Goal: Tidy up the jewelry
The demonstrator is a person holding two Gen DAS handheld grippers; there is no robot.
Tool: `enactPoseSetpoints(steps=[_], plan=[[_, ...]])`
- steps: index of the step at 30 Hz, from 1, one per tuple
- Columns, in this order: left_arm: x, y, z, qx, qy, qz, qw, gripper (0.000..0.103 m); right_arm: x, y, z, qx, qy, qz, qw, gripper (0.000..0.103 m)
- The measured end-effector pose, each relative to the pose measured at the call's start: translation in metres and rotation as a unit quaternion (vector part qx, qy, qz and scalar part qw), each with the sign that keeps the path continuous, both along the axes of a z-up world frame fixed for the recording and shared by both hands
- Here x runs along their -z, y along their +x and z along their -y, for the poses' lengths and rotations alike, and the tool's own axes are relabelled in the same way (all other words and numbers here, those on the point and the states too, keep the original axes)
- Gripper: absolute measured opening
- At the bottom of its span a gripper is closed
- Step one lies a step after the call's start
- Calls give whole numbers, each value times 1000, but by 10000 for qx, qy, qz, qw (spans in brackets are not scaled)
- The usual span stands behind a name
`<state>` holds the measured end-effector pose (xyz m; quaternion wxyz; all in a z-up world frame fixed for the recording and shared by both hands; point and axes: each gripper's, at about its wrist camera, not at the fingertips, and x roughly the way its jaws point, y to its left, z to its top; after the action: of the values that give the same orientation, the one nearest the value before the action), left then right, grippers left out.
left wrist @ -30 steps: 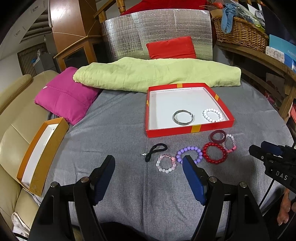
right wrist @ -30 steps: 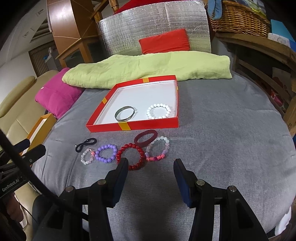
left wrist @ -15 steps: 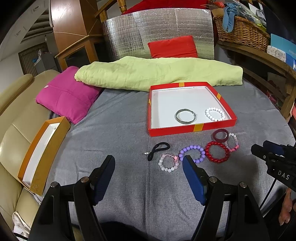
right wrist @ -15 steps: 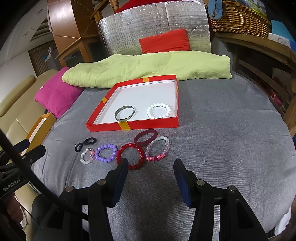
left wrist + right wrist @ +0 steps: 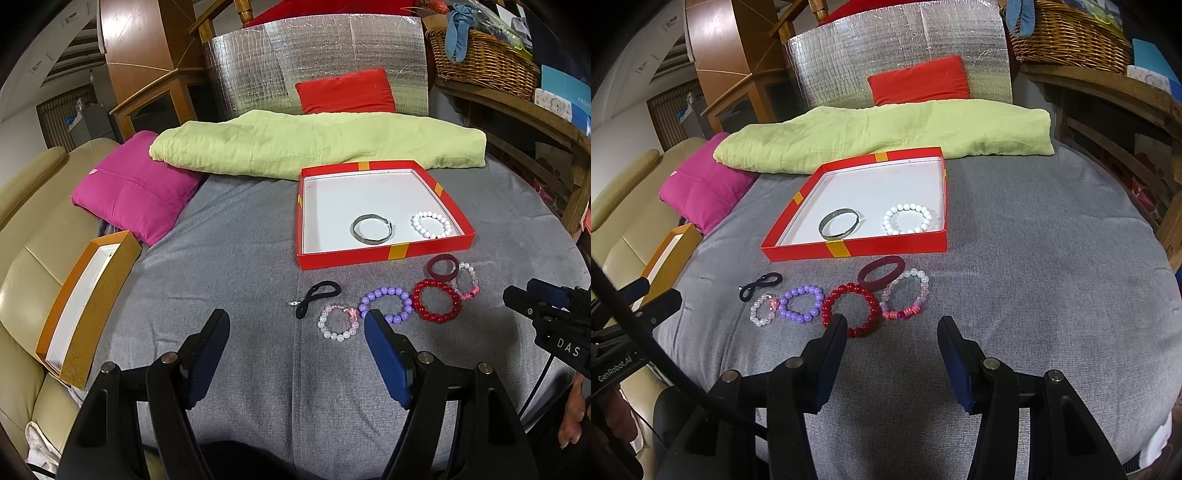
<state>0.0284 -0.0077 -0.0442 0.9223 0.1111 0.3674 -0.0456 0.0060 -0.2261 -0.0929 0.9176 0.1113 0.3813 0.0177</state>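
You are holding both the left gripper [image 5: 295,341] and right gripper [image 5: 892,338] wide apart and empty near the loose bracelets [image 5: 849,308], lined up just before the red tray [image 5: 857,249] already holding two.

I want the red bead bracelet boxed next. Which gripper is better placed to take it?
Probably the right gripper: open, with the red bead bracelet just ahead of its left finger. The left gripper, also open, faces the pale pink bracelet instead.
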Motion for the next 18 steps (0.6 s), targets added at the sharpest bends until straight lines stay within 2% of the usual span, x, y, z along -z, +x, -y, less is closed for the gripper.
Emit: enactPoseSetpoints(steps=[11, 18], plan=[[12, 6, -7, -13, -58, -126, 9999, 76, 5, 2, 4, 90, 14, -48, 9999, 55], [37, 18, -21, 5, -278, -488, 9984, 76, 14, 7, 10, 199, 0, -167, 9997, 55]])
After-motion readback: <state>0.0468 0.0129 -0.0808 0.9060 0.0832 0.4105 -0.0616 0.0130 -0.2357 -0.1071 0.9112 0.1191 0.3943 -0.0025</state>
